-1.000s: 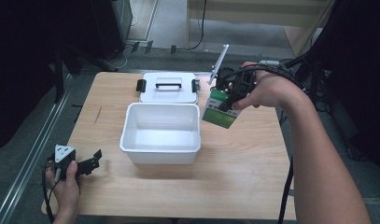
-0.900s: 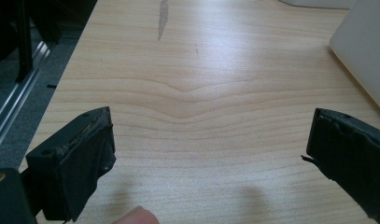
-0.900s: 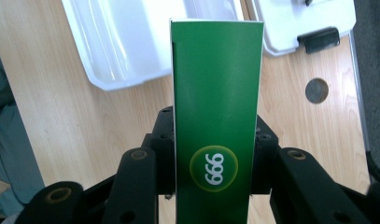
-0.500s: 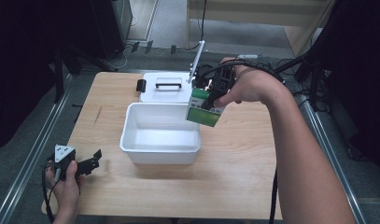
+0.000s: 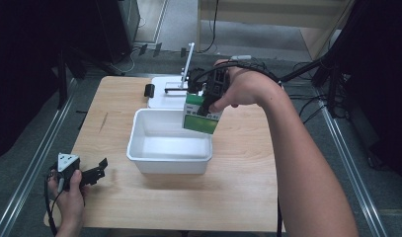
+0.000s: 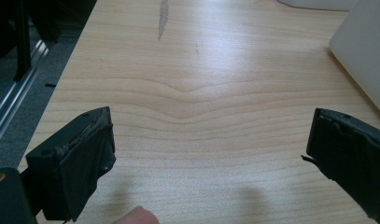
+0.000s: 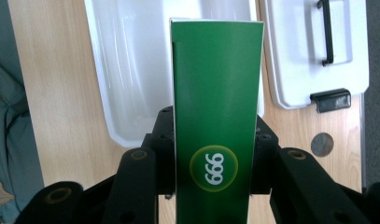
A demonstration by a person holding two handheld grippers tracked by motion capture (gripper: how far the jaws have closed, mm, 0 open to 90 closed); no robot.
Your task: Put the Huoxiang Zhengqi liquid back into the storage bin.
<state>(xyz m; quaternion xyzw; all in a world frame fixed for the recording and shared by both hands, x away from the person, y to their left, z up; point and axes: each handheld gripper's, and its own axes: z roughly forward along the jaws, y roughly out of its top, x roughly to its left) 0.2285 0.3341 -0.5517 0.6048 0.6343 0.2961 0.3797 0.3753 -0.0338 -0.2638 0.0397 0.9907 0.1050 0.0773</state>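
One white rectangular plastic tub (image 5: pixel 170 143) sits open at the middle of the light wooden table (image 5: pixel 238 192); all places below are taken from it.

One green cardboard box with a white edge and a round "999" mark (image 5: pixel 202 113) hangs in the air over the tub's far right corner, tilted. The right gripper (image 5: pixel 207 101) clamps it: in the right gripper view the two black jaws press on both sides of the box (image 7: pixel 215 140), tub (image 7: pixel 131 70) below it.

One white plastic lid with a black handle and black side clips (image 5: pixel 161 94) lies flat just behind the tub, touching or nearly touching its far rim; I cannot tell which.

The left gripper (image 5: pixel 100 167) rests at the table's edge, well to the left of the tub's near corner, jaws spread wide with only bare wood between them.

Count: one tub, one lid, one box, two grippers.
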